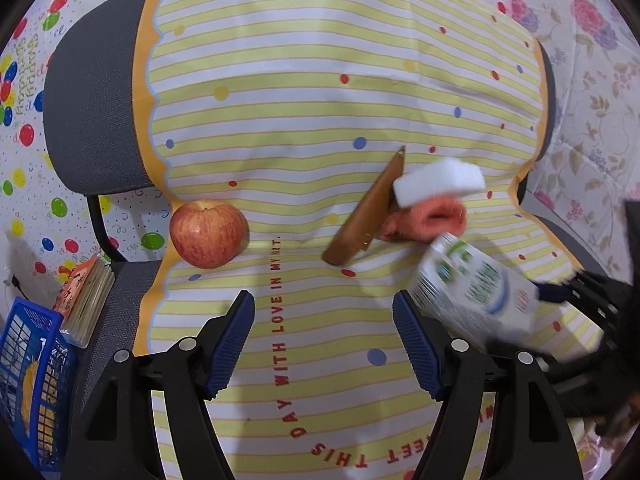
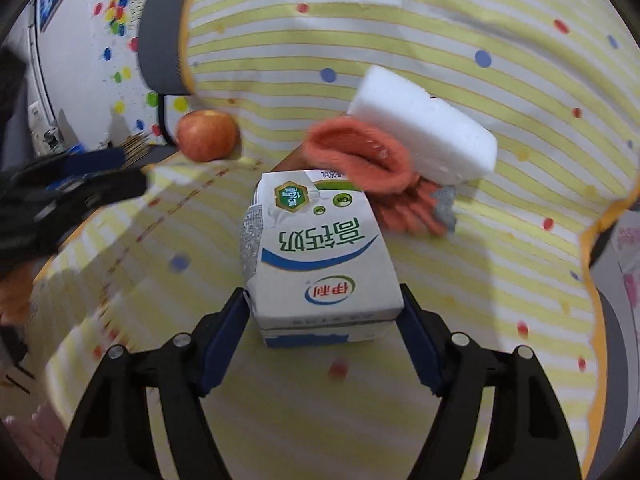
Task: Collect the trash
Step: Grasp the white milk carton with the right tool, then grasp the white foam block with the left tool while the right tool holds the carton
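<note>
Surface: yellow-and-white striped cloth [image 1: 280, 92] with coloured dots and an orange scalloped border, red lettering running down the middle. It's draped over grey padded furniture [image 1: 92, 120] that looks like a chair. Balloon-print sheet [image 1: 24, 128] on the left of the left wrist view, floral sheet [image 1: 592, 80] on the right. Blue mesh basket [image 1: 28, 380] at lower left, a spiral notebook [image 1: 84, 300] just beside it.

On the cloth: apple [image 1: 208, 233] at the left border; brown flat case [image 1: 370, 210] lying diagonally; orange glove [image 1: 430, 218] touching it; white foam block [image 1: 438, 181] resting on the glove.

Milk carton [image 2: 320, 248]: your right gripper [image 2: 324, 312] is clamped on its near end, a pad on each side face. Long axis runs straight out along the fingers. Printing reads upside down in the right wrist view, folded end pointing away from you, toward the glove. The left wrist view shows it motion-blurred, tilted, at the right, just below the glove. Can't tell if it's clear of the cloth.

Your left gripper [image 1: 323, 342] is wide open over bare cloth, holding nothing.
</note>
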